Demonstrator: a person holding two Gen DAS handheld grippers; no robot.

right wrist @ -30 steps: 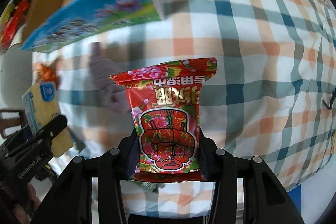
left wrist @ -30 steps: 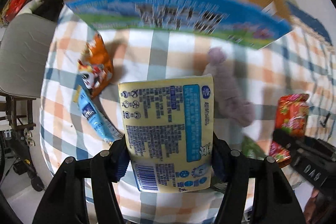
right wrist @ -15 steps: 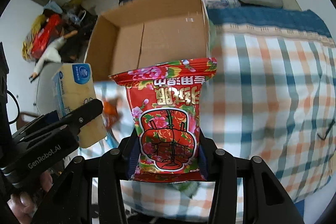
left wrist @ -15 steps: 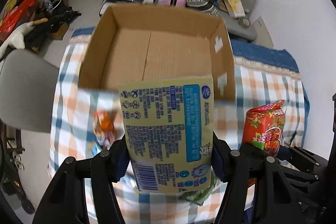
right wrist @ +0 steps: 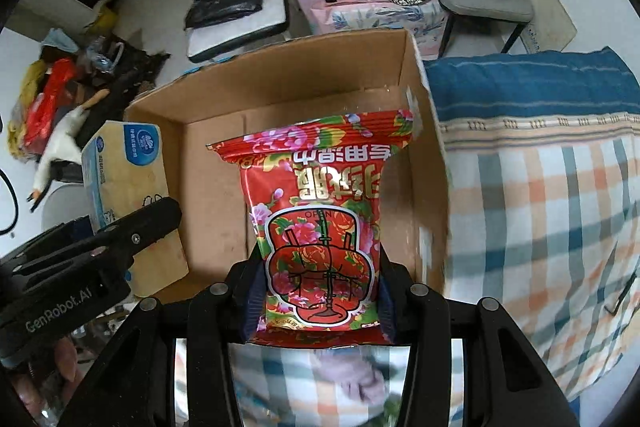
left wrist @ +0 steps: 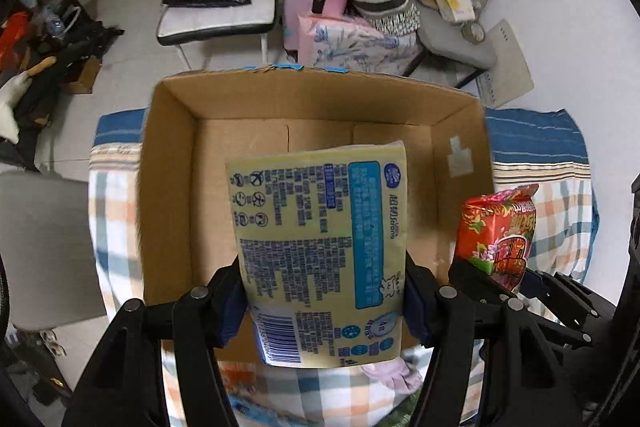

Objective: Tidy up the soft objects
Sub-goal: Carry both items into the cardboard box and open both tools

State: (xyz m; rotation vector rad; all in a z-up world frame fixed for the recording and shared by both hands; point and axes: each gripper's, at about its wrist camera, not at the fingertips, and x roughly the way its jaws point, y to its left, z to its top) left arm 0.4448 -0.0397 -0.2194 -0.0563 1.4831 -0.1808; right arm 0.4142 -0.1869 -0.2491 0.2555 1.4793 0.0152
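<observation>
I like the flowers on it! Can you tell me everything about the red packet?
The red packet is a soft, shiny plastic pack printed with pink and green flowers, gold characters and a white-outlined flap marked OPEN. The right gripper pinches its lower end from both sides, so it stands upright above the open cardboard box, touching nothing else. Its crimped top edge points away from the camera.

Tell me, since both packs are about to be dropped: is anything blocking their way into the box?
Nothing visible does. The box is open-topped and its visible floor is bare. The left gripper holds the yellow pack and the right gripper the red pack, both over the opening.
</observation>
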